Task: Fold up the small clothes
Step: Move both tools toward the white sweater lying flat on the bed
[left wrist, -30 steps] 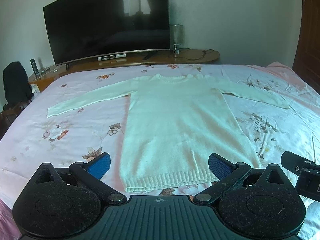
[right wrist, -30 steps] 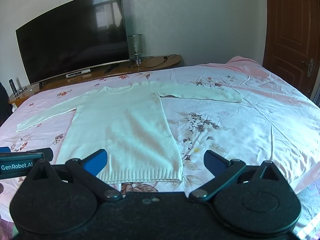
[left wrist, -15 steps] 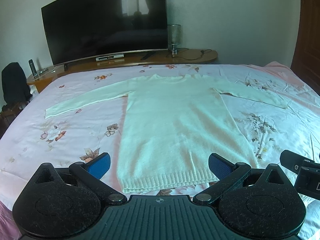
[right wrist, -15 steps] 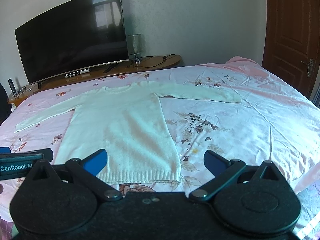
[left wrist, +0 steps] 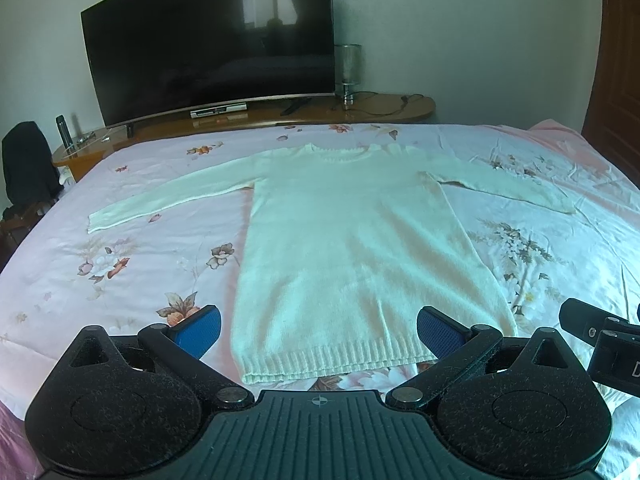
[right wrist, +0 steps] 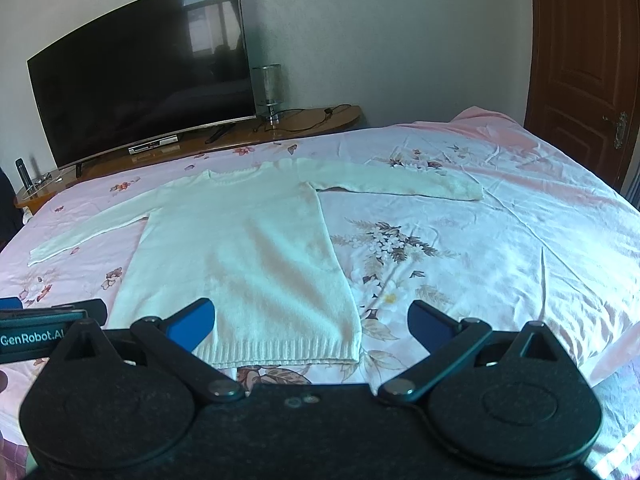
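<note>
A white long-sleeved knit sweater (left wrist: 352, 248) (right wrist: 240, 252) lies flat and face up on the pink floral bedsheet (left wrist: 120, 264), both sleeves spread out to the sides and the ribbed hem nearest me. My left gripper (left wrist: 319, 330) hovers open above the hem, its blue pads wide apart with nothing between them. My right gripper (right wrist: 310, 326) is open too, above the hem's right corner, holding nothing. Each gripper's body shows at the edge of the other's view.
A big curved TV (left wrist: 208, 40) stands on a wooden console (left wrist: 360, 110) past the bed's far edge, with a glass lamp (left wrist: 349, 72) beside it. A brown door (right wrist: 580, 60) is at the right. A dark bag (left wrist: 26, 164) sits at the far left.
Both views have shifted slightly; the sweater sits a little lower and nearer in frame. The sweater itself has not moved and both grippers stay open.
</note>
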Demonstrator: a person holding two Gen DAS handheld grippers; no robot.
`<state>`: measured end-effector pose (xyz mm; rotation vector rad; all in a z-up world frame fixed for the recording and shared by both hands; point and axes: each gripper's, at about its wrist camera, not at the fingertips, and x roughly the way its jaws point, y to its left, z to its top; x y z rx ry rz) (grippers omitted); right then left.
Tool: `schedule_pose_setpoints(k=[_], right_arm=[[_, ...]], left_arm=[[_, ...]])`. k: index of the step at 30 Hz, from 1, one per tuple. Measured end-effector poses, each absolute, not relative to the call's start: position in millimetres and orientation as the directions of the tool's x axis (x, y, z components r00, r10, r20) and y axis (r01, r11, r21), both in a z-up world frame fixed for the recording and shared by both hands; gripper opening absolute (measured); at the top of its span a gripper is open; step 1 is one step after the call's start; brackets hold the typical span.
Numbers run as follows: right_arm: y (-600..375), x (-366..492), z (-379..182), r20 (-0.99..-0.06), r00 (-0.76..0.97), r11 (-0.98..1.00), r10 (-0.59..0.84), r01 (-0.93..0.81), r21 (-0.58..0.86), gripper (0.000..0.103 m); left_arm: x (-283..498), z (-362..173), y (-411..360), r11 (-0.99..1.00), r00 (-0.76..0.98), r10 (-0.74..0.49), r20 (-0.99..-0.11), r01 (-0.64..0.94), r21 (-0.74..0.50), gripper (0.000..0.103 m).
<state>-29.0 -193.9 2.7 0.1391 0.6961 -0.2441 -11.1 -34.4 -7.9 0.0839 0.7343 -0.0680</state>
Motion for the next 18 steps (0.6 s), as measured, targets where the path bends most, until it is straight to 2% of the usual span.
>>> schedule_pose_setpoints(k=[18], right_arm=[[-192.8, -27.3, 3.3, -0.65, 0.738, 0.961, -0.179, 0.273, 0.046, 0.103]], left_arm=[[-8.6, -11.0, -35.0, 0.994, 0.733, -0.045, -0.679, 0.101, 0.043, 0.103]])
